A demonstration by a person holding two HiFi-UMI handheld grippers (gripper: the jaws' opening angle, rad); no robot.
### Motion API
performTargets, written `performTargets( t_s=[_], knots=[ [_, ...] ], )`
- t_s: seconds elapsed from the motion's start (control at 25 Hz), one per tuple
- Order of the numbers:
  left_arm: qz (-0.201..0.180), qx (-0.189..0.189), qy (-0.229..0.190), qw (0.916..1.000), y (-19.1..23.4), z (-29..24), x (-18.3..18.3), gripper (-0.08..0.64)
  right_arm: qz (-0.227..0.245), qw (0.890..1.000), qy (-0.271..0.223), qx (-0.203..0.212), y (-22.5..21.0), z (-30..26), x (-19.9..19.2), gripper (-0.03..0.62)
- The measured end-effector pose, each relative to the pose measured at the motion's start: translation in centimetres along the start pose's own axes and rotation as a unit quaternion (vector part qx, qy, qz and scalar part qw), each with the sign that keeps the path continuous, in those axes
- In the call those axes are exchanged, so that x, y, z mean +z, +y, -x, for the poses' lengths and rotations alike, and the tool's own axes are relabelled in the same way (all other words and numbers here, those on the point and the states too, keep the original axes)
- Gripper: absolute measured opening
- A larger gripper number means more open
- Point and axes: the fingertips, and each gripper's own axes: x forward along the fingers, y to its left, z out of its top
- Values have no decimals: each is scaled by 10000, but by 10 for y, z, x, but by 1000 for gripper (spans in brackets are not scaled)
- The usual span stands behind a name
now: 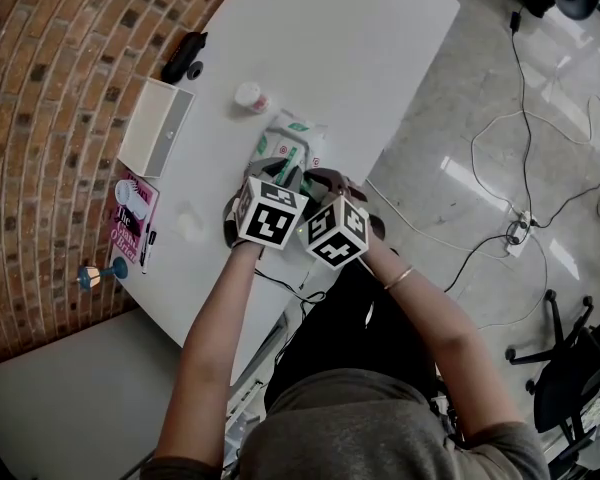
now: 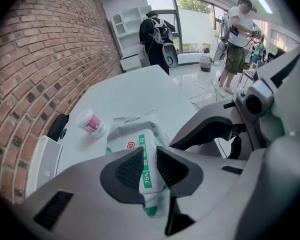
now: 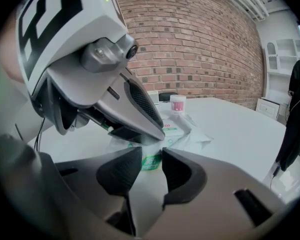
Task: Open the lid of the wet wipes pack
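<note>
White desk (image 1: 350, 48) carries the wipes pack (image 2: 138, 142), which lies flat right under both tools. The left gripper (image 2: 144, 159) points steeply down at it, and its jaws sit close together with a raised strip of the pack, the part with the green band, pinched between the ribbed pads. The right gripper (image 3: 151, 160) comes in lower, just beside the left one. Its jaws stand well apart with nothing gripped, and the pack's green-labelled near end shows just past their tips, under the left jaws. Beyond the left jaws and to their left stands a small tub (image 2: 90, 123) with a pink label, apart from the pack.
</note>
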Motion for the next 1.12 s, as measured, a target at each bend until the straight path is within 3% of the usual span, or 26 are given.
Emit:
performTargets(
  t_s=[0.32, 1.12],
  knots=[
    [404, -282, -176, 9986, 1, 3, -1, 81, 8, 10000, 68, 28, 1, -1, -1, 129],
    [700, -700, -419, 9942, 8, 12, 4, 65, 198, 9997, 160, -10, 3, -2, -2, 112]
  ],
)
